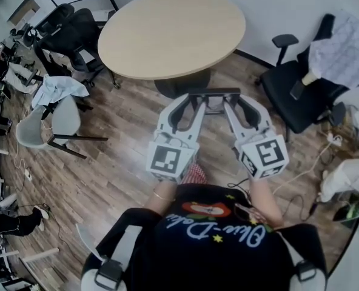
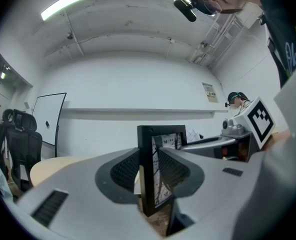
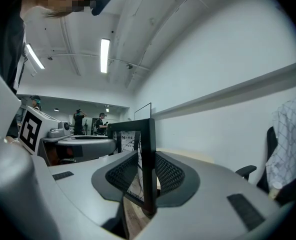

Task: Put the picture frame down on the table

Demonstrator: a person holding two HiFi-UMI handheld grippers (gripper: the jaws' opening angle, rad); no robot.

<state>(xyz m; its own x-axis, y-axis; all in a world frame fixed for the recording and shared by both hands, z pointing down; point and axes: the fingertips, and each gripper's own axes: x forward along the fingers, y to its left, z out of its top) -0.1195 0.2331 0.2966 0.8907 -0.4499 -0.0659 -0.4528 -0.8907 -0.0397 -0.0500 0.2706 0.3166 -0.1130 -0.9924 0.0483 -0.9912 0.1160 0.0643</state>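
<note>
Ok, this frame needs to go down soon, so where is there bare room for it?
The whole round table top is bare; its near edge, just beyond the picture frame, is the closest free patch. It is crowded at the sides: black office chairs and a cloth-draped grey chair on the left, a black chair with a garment on the right.

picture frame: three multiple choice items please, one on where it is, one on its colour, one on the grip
1. Where is the picture frame relative to the table? A lying on it B held in the air short of it C under it
2. Its border colour? A black B white C red
3. The grippers? A both open B one shut C both shut on the frame
Key: 1 B, head view shows it between the left gripper and right gripper; 2 A, dark border in both gripper views; 3 C, each pair of jaws presses a side edge.
</note>
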